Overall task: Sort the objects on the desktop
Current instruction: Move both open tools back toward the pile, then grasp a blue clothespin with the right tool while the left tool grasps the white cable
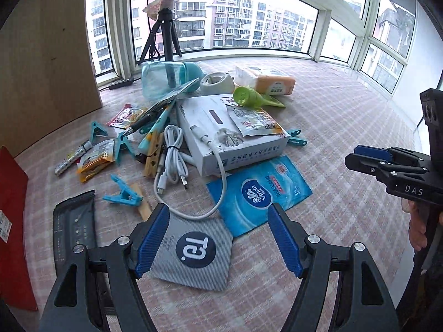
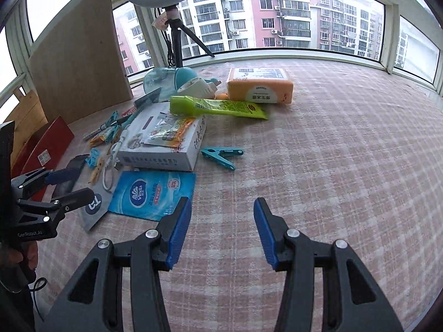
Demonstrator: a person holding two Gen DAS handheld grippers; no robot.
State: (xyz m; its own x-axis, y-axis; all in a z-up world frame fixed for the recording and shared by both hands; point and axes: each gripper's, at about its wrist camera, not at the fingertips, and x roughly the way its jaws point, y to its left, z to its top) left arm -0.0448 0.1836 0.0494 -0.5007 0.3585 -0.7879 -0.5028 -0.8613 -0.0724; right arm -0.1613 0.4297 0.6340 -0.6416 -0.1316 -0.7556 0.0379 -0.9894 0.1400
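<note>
Setting: a flat in a high-rise, glazed balcony or sunroom. My surface (image 2: 332, 144) carries a pink checked cloth and runs up to a curved bay of windows (image 2: 277, 13); apartment blocks (image 1: 235, 25) fill the view at 12 o'clock. Ring light on a small tripod (image 1: 166, 38) at 11 o'clock. Household clutter ahead: tissue pack (image 2: 260, 85), clothes pegs (image 2: 221, 156), charging cable (image 1: 171, 157), wet-wipes packet (image 1: 260, 193).

Black plastic left gripper (image 1: 218, 238) wearing ribbed blue pads (image 1: 153, 239), silver screws showing at pivots. Matching black right gripper (image 2: 223, 232) showing "DAS" lettering in left view.
</note>
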